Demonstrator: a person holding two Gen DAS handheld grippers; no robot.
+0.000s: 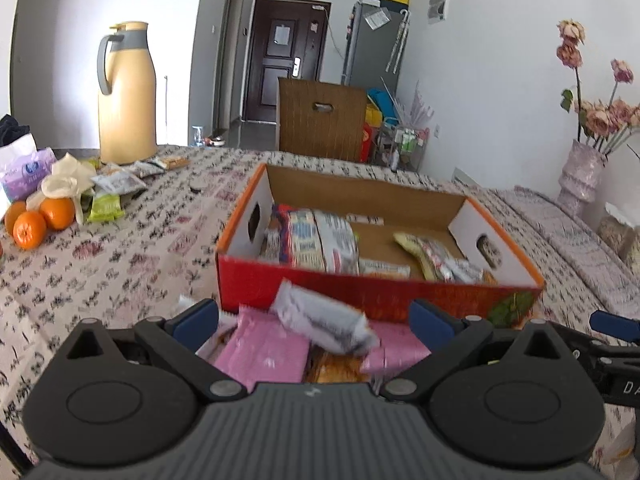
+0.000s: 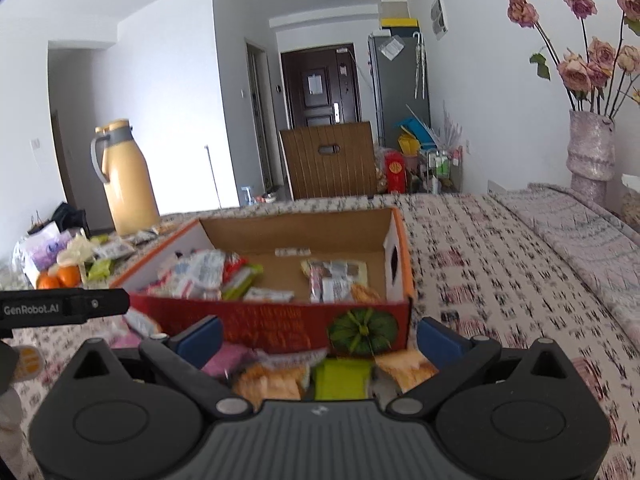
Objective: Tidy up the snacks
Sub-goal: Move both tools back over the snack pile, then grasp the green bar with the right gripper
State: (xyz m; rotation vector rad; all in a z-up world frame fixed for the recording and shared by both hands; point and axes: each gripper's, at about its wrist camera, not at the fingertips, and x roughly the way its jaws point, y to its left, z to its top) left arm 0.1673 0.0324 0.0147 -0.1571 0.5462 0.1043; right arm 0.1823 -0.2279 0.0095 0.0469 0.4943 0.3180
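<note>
A red-and-orange cardboard box (image 1: 400, 294) sits on the flowered tablecloth and holds several snack packets (image 1: 320, 242). My left gripper (image 1: 316, 320) is open just in front of its near wall. Between the pads, touching neither, is a blurred grey-white packet (image 1: 324, 320) over pink packets (image 1: 264, 354) and an orange one (image 1: 336, 368). My right gripper (image 2: 319, 338) is open too, before the same box (image 2: 272, 320). Under it lie orange packets (image 2: 272, 382), a green packet (image 2: 340, 376) and a pink one (image 2: 228, 356). Each gripper shows at the edge of the other's view.
At the far left of the table stand a yellow thermos jug (image 1: 126, 96), oranges (image 1: 40, 220), a tissue pack (image 1: 26, 174) and more loose packets (image 1: 108, 196). A vase of dried roses (image 2: 592, 148) stands at the right. A wooden chair (image 1: 322, 120) is behind the table.
</note>
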